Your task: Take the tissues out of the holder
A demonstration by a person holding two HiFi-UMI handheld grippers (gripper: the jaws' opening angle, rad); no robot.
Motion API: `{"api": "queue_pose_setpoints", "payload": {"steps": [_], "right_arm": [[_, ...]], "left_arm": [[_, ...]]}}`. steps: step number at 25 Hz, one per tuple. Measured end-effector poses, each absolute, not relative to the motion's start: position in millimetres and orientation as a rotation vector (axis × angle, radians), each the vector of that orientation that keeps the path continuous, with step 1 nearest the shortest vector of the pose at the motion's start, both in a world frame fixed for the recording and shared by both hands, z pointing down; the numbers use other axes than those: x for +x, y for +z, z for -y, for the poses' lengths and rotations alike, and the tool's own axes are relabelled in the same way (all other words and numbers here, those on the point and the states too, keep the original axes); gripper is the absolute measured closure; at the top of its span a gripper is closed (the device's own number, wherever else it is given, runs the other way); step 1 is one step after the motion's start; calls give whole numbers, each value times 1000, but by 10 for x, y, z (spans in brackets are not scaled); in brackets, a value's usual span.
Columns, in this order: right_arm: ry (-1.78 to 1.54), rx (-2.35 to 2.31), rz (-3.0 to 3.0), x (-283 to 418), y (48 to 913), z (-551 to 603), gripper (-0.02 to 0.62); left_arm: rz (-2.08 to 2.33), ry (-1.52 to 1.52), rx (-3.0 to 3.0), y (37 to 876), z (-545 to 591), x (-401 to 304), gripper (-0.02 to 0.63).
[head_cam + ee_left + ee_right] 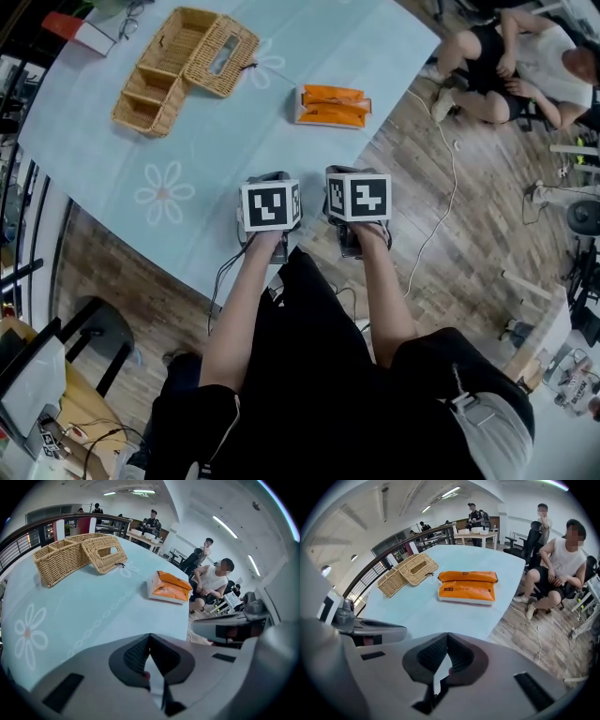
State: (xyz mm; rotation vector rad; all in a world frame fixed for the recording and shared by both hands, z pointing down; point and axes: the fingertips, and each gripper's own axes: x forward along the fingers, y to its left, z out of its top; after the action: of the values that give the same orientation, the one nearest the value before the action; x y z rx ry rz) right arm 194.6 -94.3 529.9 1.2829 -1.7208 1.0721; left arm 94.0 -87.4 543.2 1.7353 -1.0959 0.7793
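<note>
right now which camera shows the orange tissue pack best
The right gripper view: the tissue pack lies broadside, large and unblocked. The left gripper view shows the tissue pack smaller and at an angle. The head view shows the tissue pack from above, small, near the table edge.

Ahead of the fingers [431, 656], the tissue pack [332, 105] lies on the worktop [216, 159]; the holder [159, 84] stands farther off, leftward

The orange tissue pack [332, 105] lies flat on the table [225, 150], apart from the tilted wicker holder [220, 56].
</note>
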Motion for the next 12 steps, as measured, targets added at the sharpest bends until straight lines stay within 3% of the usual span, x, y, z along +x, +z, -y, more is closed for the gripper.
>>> {"api": "queue_pose_setpoints", "payload": {"steps": [12], "right_arm": [[1090, 1319, 1720, 2042, 5274, 900, 583]], "left_arm": [[1115, 786, 1728, 5345, 855, 857, 595]]}}
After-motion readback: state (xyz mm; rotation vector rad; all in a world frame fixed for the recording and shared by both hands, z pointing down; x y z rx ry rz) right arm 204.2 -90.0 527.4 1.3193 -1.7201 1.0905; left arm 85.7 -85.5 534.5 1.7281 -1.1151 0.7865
